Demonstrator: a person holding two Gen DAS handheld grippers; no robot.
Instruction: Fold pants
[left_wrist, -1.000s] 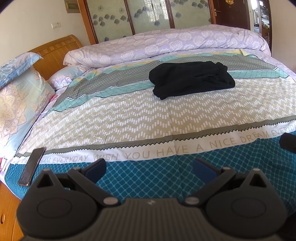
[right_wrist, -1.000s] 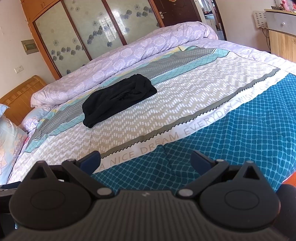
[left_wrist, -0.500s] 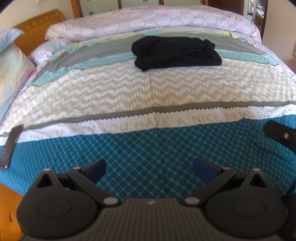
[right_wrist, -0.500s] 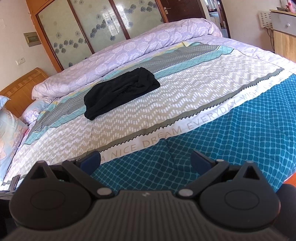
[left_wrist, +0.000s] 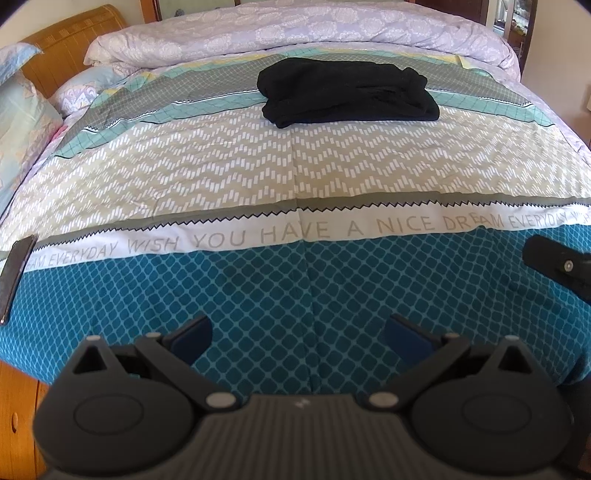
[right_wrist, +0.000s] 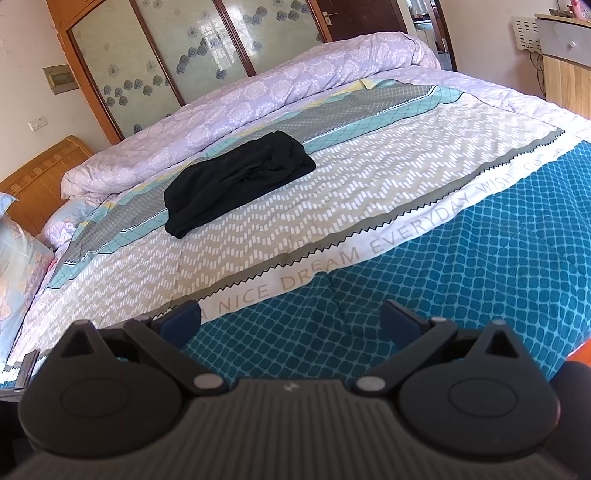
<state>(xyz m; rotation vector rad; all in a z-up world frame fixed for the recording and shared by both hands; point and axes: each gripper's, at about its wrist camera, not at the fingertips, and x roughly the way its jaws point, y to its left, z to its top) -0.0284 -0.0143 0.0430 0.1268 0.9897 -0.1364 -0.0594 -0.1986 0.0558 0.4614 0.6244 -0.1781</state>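
Black pants lie bunched in a loose heap on the far part of the patterned bedspread; they also show in the right wrist view. My left gripper is open and empty, low over the teal near edge of the bed, well short of the pants. My right gripper is open and empty over the same teal band, also well short of the pants. Part of the right gripper shows at the right edge of the left wrist view.
A rolled lilac duvet lies behind the pants. Pillows and a wooden headboard are at the left. A dark phone lies on the bed's left edge. A wooden cabinet stands at the right.
The left gripper has tilted down and moved forward over the bed, so the pants sit nearer. The right gripper has advanced slightly. Both stay open.
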